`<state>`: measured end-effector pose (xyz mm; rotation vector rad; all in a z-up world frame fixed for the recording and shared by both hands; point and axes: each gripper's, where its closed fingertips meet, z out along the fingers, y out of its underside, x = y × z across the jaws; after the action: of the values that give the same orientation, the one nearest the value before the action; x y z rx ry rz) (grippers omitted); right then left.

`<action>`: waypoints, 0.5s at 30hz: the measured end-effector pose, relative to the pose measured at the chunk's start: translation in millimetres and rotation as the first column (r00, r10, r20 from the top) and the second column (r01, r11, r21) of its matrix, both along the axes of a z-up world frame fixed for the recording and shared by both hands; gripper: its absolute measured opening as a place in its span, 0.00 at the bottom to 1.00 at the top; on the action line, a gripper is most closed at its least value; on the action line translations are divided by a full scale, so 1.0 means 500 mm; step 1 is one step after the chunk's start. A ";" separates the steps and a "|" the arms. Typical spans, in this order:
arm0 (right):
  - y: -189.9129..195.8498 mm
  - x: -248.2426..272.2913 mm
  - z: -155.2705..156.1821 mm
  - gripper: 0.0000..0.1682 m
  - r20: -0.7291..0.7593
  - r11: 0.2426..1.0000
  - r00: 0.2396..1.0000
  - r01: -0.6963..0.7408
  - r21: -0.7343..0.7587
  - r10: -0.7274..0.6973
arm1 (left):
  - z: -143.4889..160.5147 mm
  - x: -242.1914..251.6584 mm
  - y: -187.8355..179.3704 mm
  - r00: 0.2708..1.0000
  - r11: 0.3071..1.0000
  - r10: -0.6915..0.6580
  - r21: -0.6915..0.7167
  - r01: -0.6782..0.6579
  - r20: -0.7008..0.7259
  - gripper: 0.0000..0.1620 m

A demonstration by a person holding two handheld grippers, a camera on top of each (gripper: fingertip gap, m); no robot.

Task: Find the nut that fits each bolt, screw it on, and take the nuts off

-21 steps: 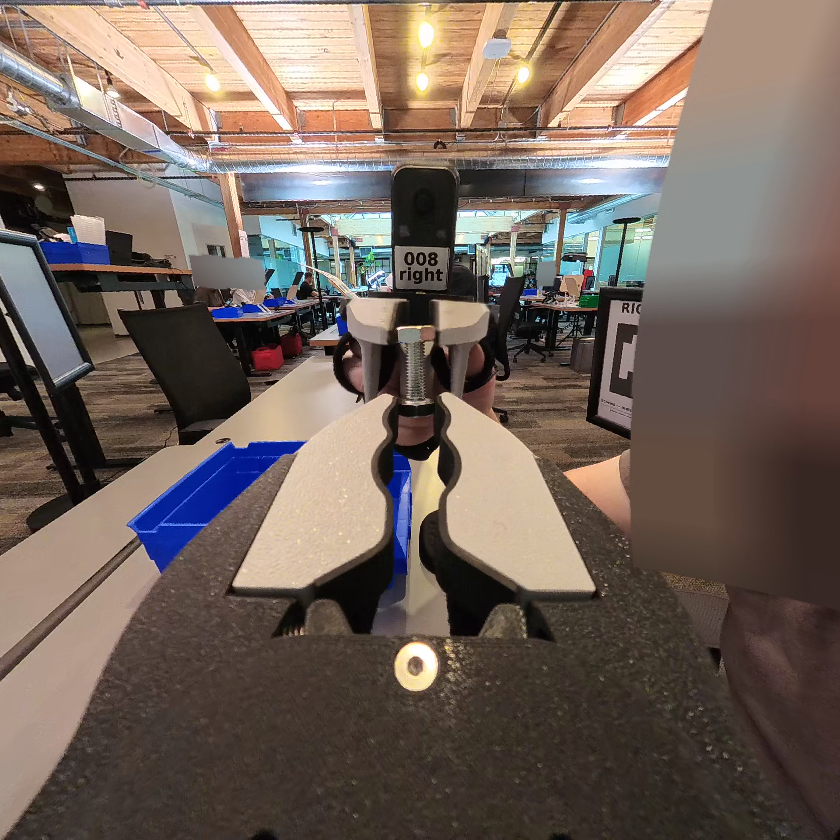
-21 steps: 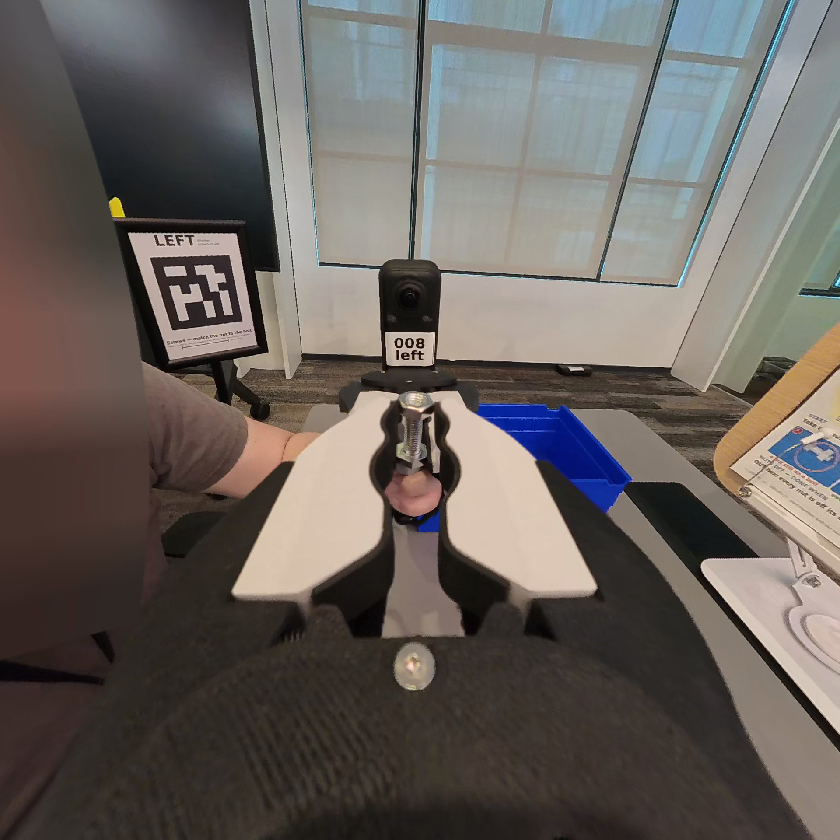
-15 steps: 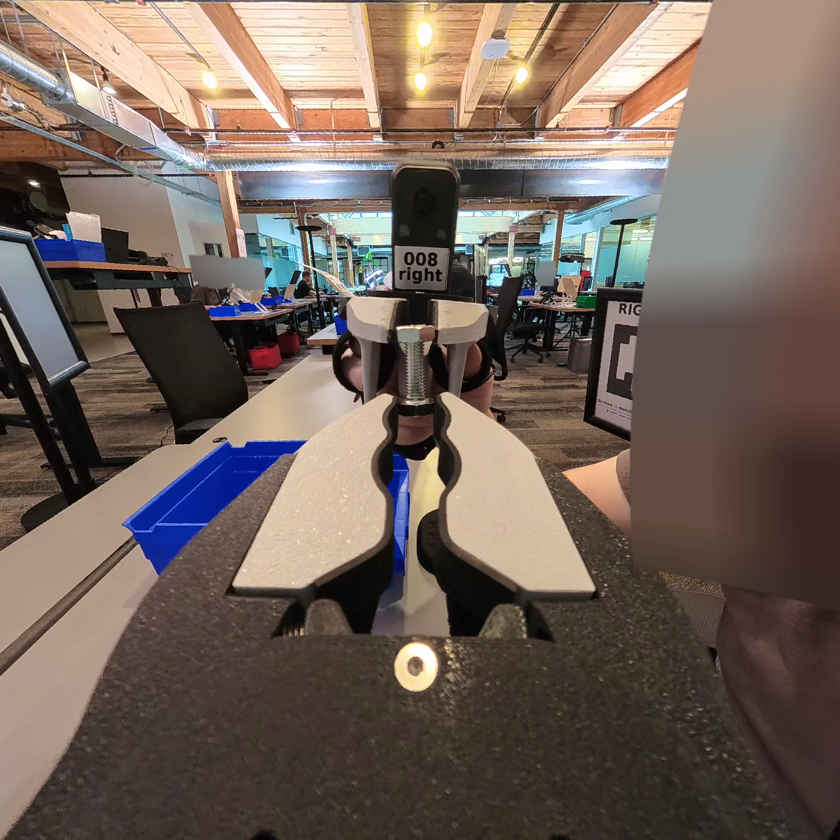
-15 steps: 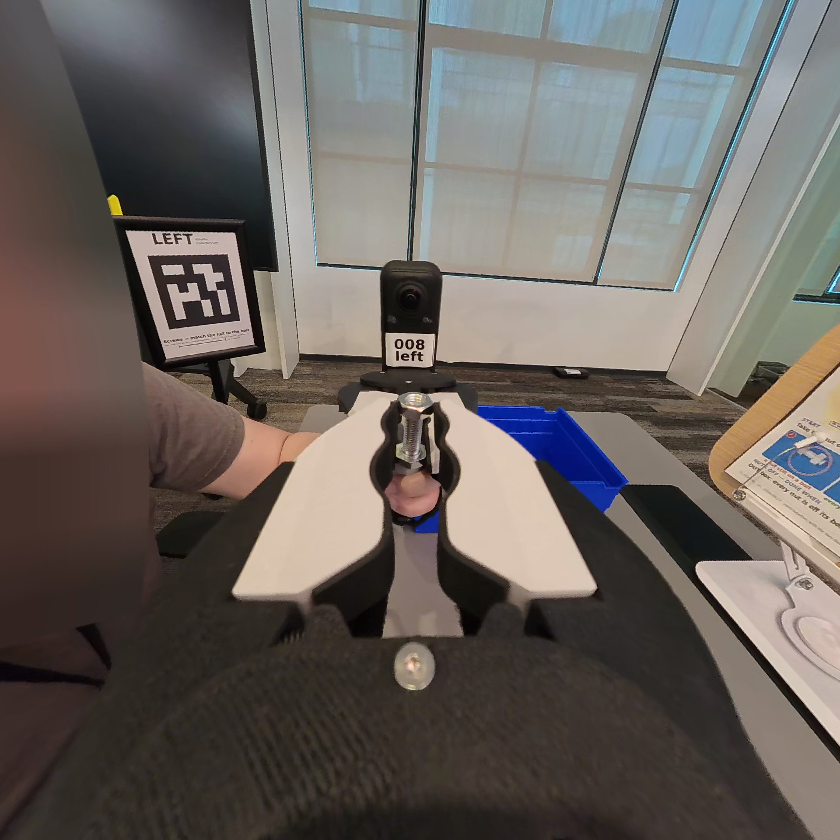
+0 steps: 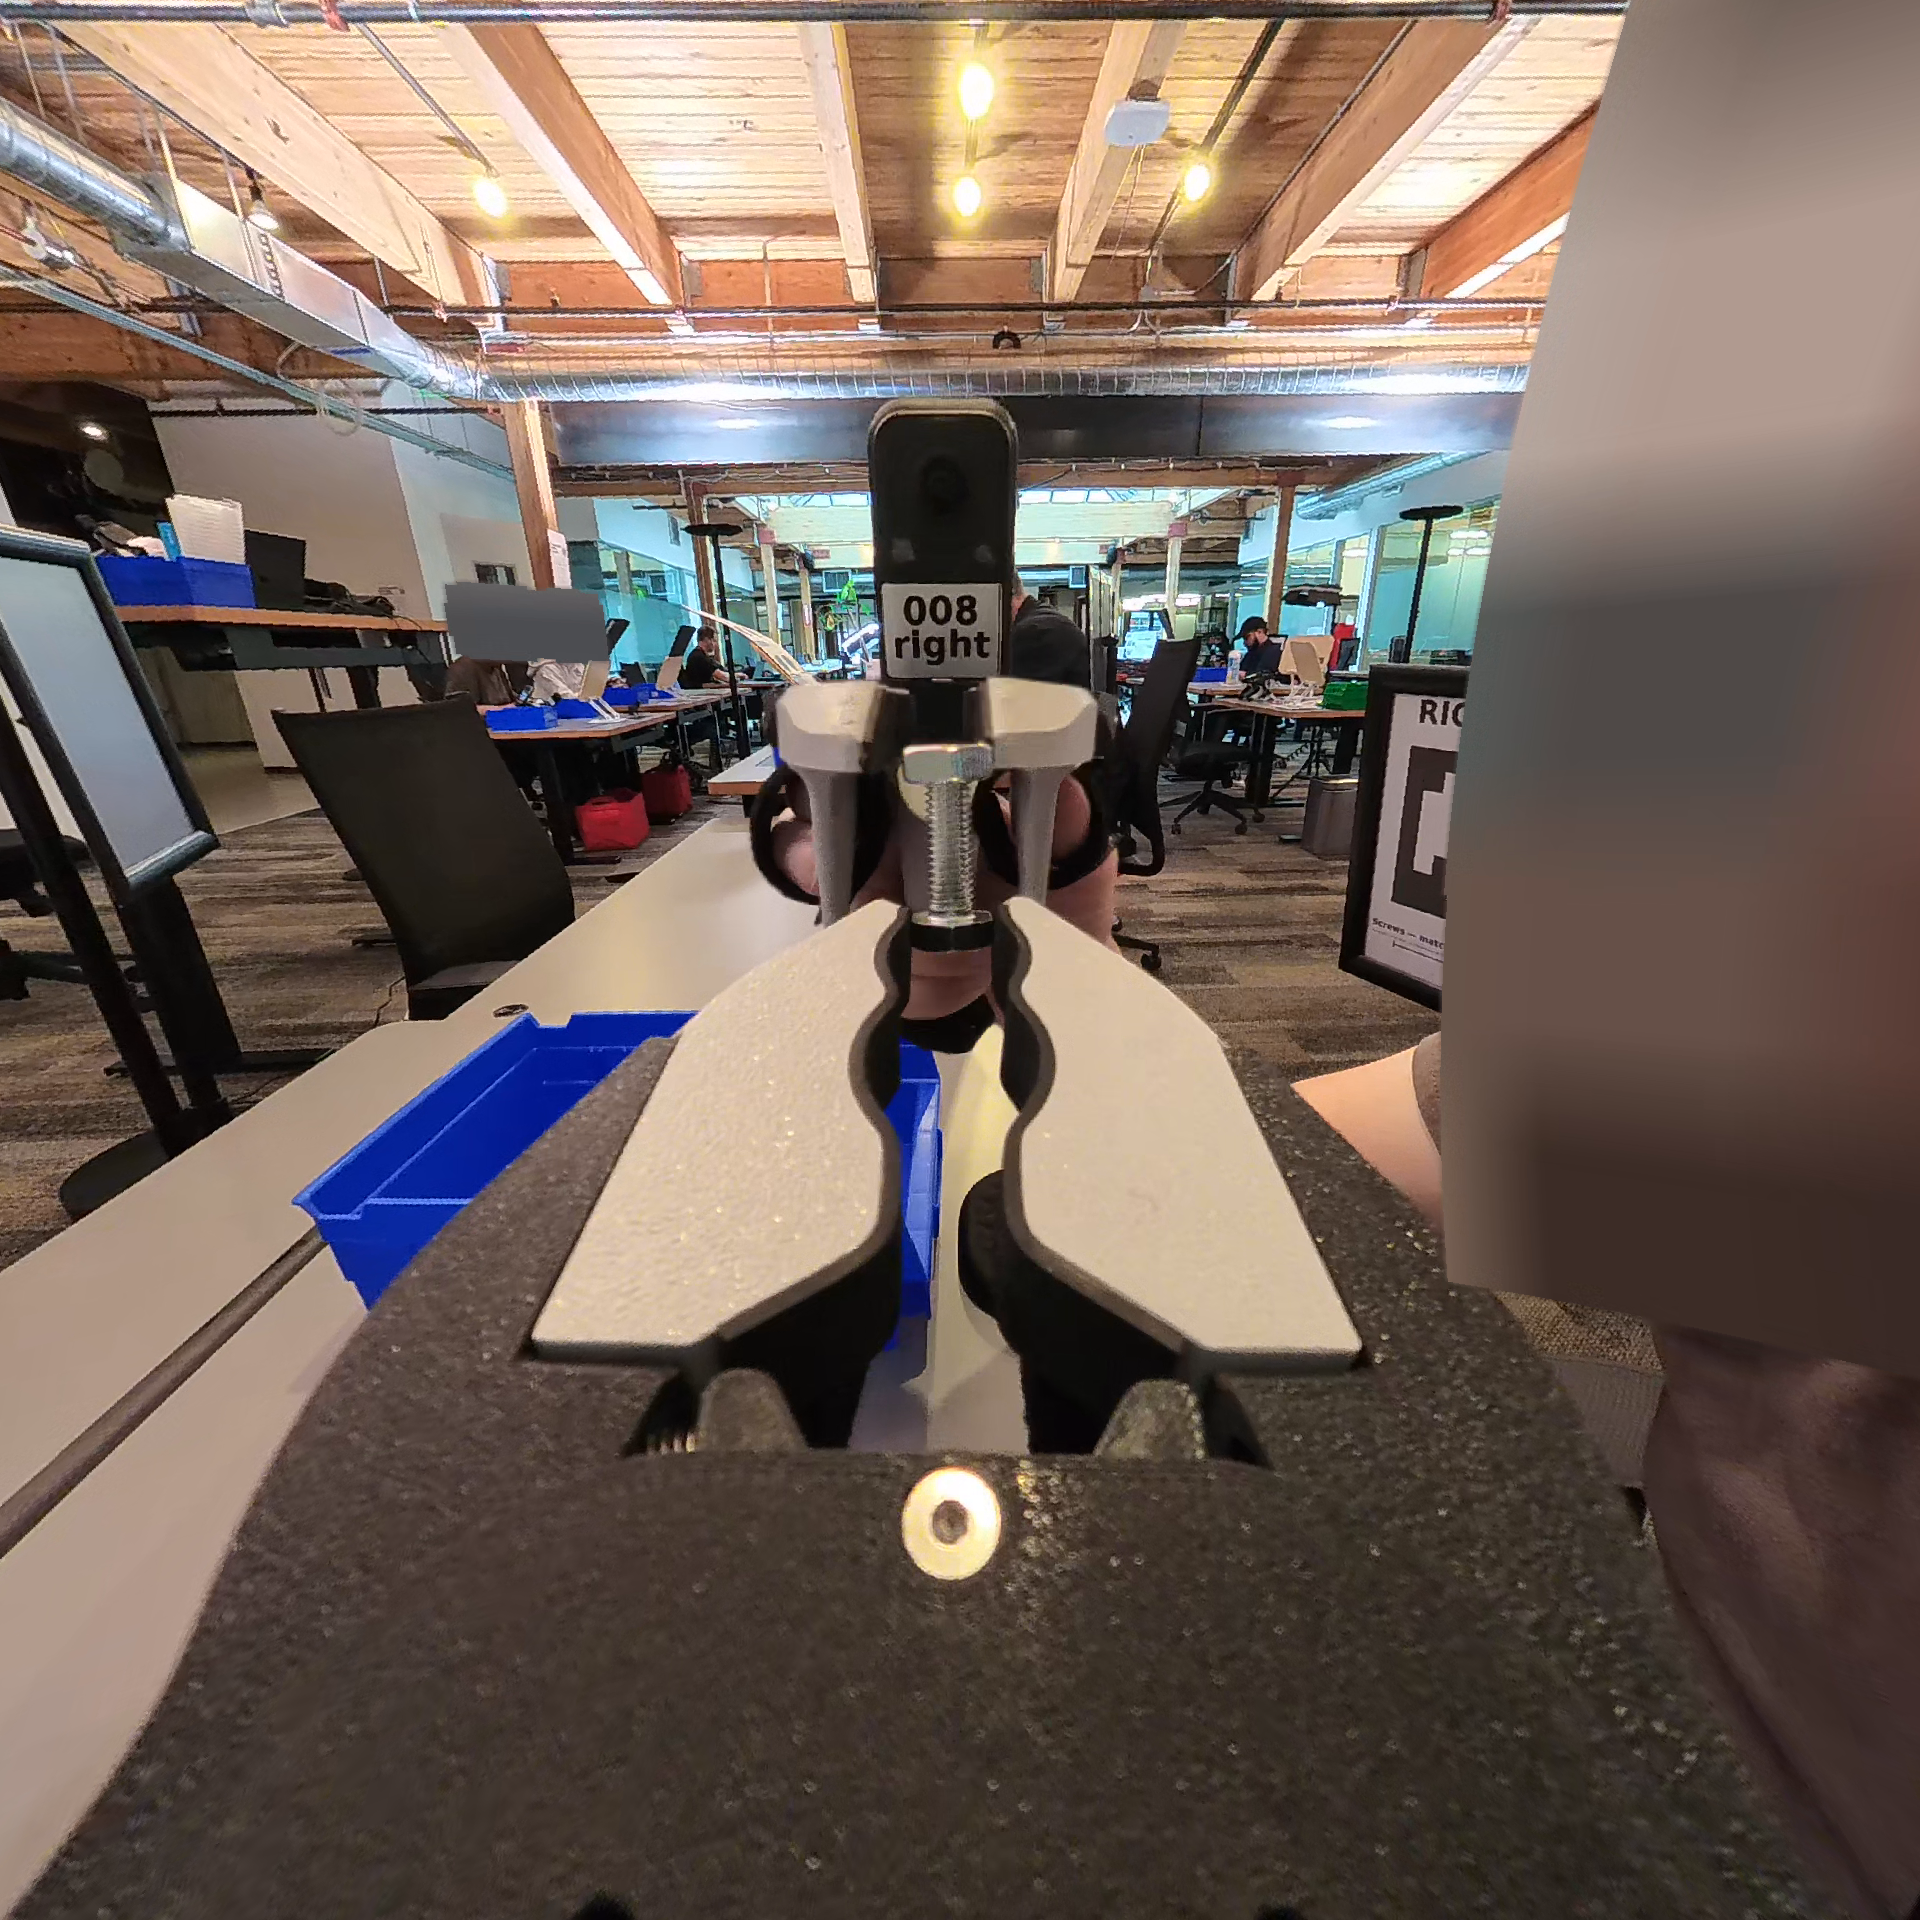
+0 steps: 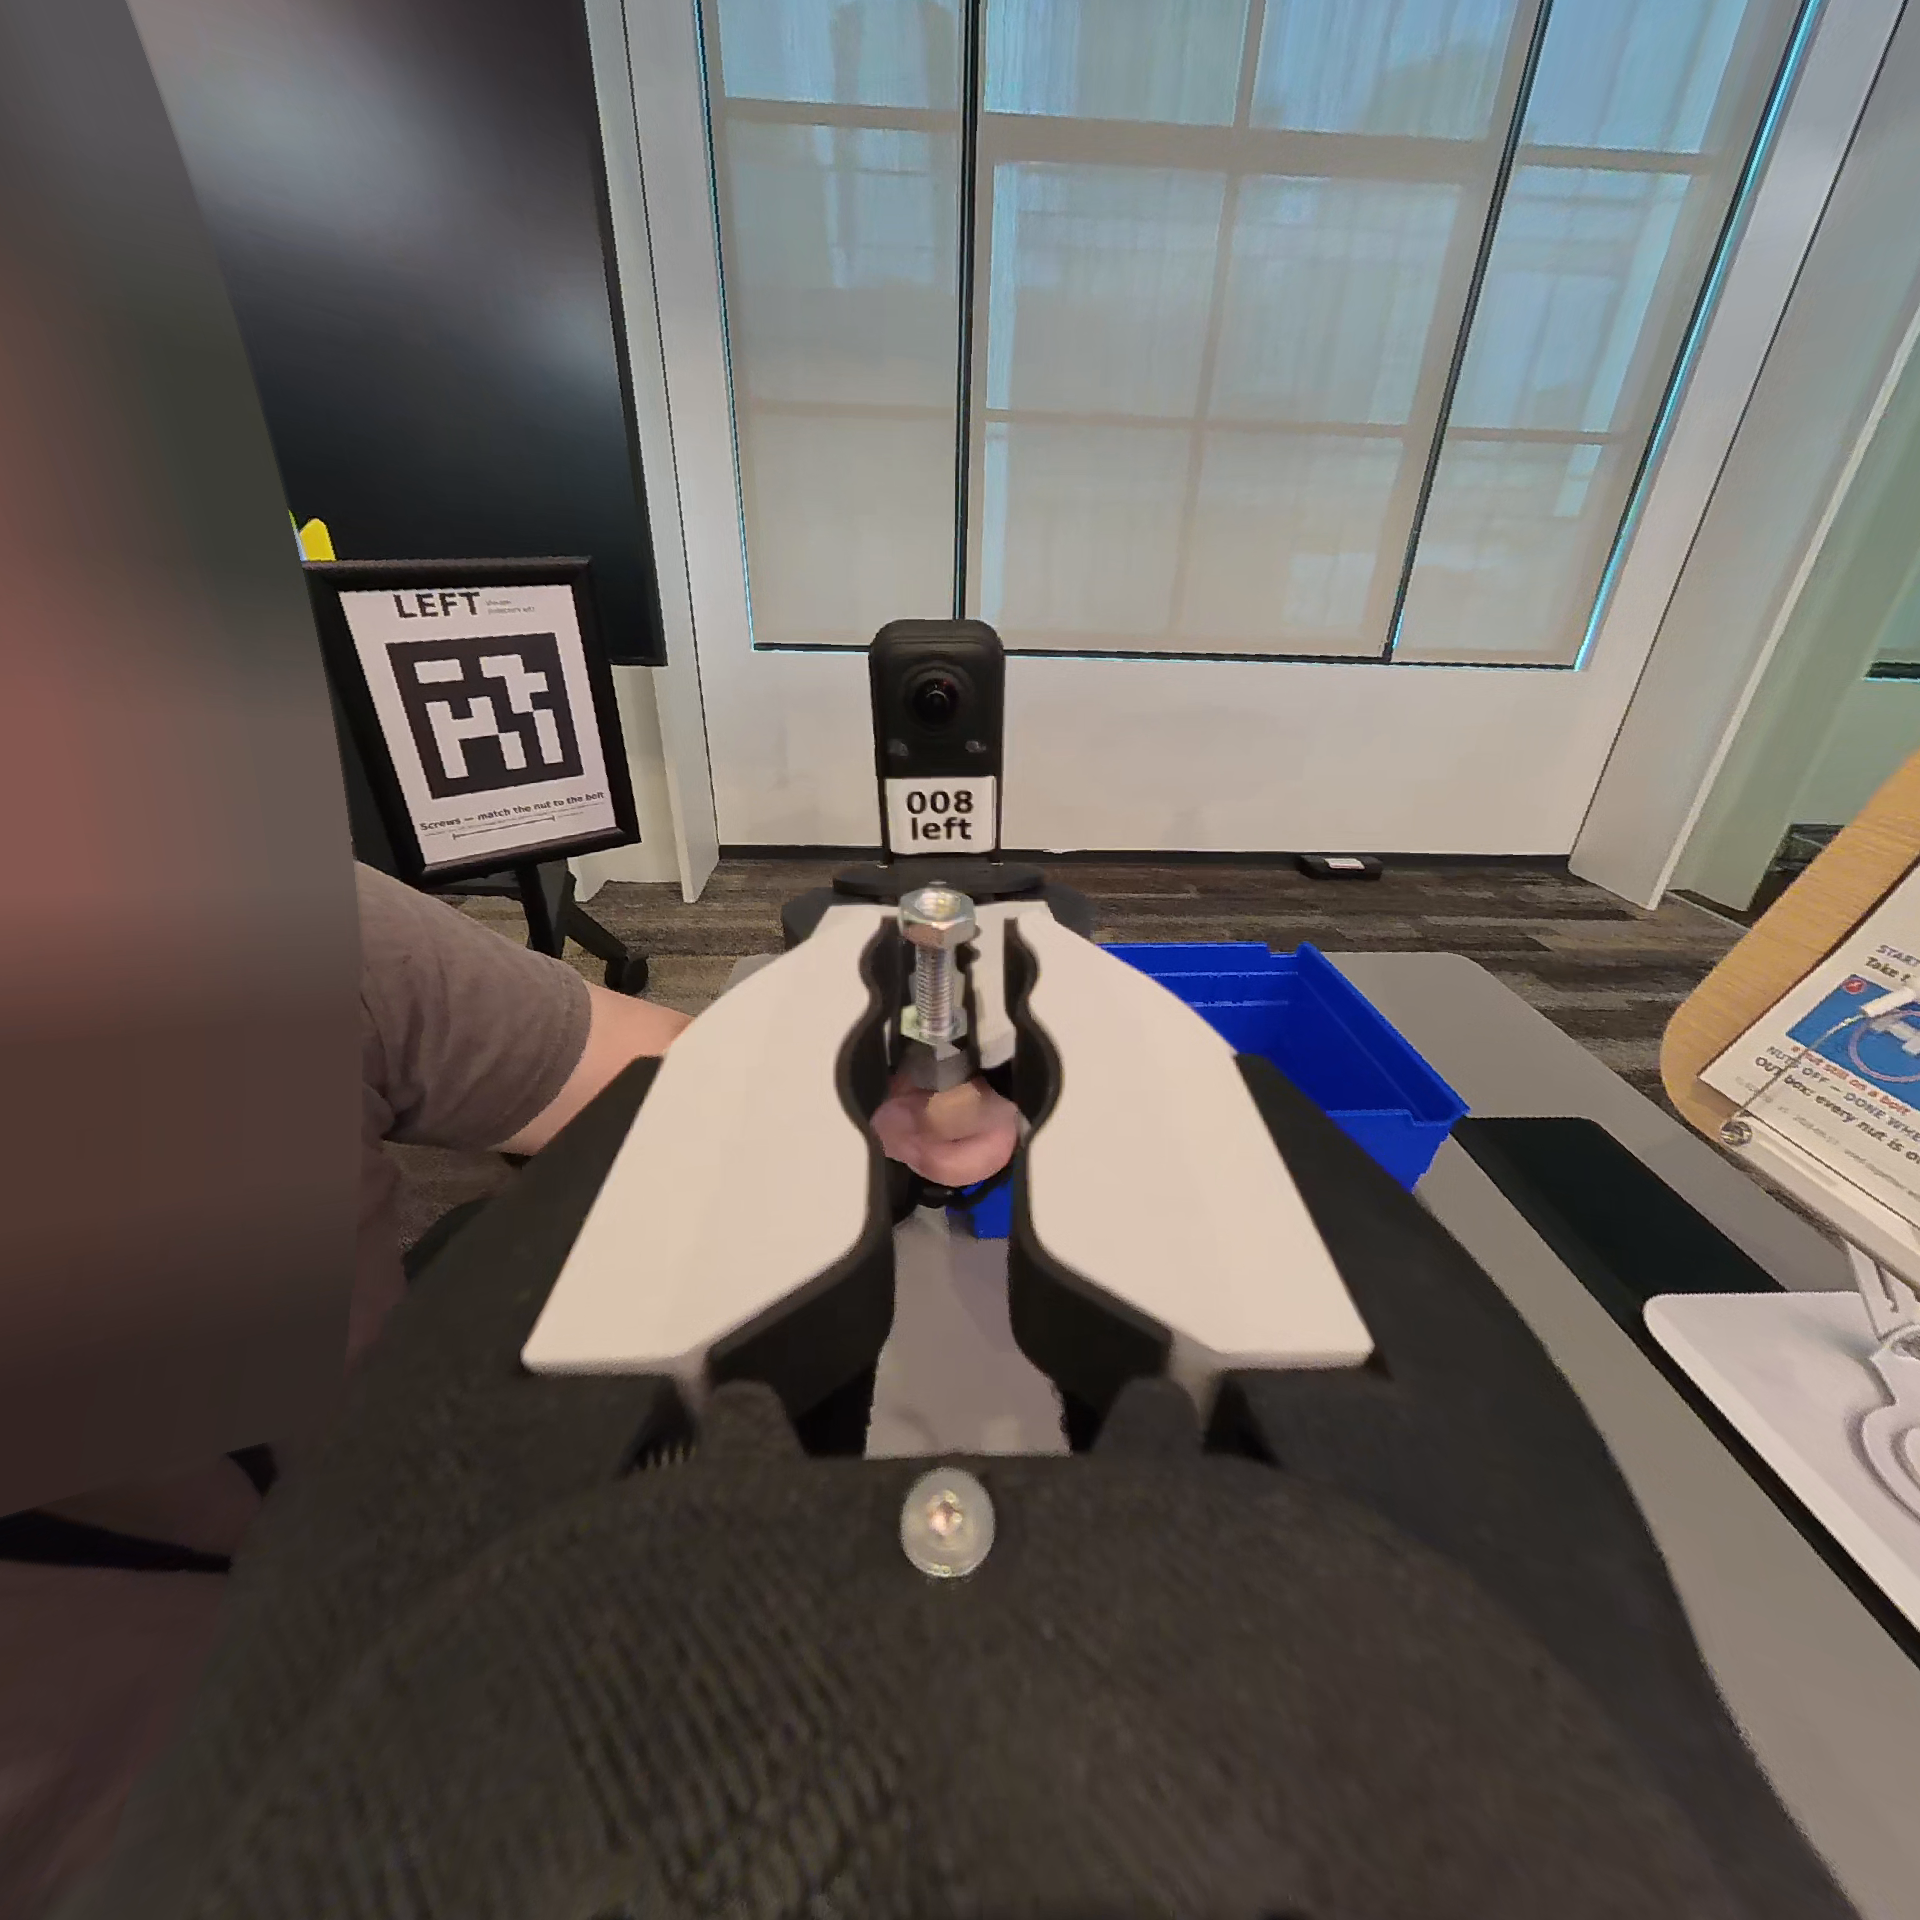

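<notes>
A silver bolt (image 5: 943,842) stands upright between my two grippers, which face each other over the grey table (image 5: 156,1309). My right gripper (image 6: 940,920) is shut on the bolt's hex head (image 6: 935,912); it also shows in the left wrist view (image 5: 940,748). My left gripper (image 5: 948,925) sits lower and is shut on a nut (image 5: 945,922) at the lower end of the thread. The same nut shows in the right wrist view (image 6: 932,1027). The bolt's threaded shank is bare between head and nut.
A blue bin (image 5: 468,1122) sits on the table beside the grippers, also in the right wrist view (image 6: 1299,1029). Framed marker signs (image 6: 478,717) stand on either side. An instruction sheet on a stand (image 6: 1829,1081) and a white base (image 6: 1766,1382) are at the right. The person's arm (image 6: 468,1018) is close. The tips of both grippers are at nearly the same place.
Both grippers keep their hold on the bolt and nut. The views sway only slightly.
</notes>
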<state>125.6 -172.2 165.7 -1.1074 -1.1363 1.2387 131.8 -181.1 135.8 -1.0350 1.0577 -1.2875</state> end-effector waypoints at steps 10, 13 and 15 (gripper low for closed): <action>0.000 -0.004 -0.001 0.11 0.001 1.000 1.000 0.009 0.001 -0.009 | 0.000 0.002 -0.002 1.000 1.000 -0.003 0.001 0.003 0.002 0.09; 0.001 0.004 0.003 0.11 0.002 1.000 1.000 0.012 0.006 -0.012 | 0.001 0.000 -0.001 1.000 1.000 -0.001 0.002 0.001 0.003 0.09; -0.008 -0.001 0.004 0.12 -0.001 1.000 1.000 0.003 0.014 -0.003 | -0.001 0.002 -0.002 1.000 1.000 -0.005 0.001 0.005 -0.002 0.09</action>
<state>125.1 -176.2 168.0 -1.0975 -1.1411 1.2273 132.7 -182.2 135.2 -1.0338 1.0622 -1.2901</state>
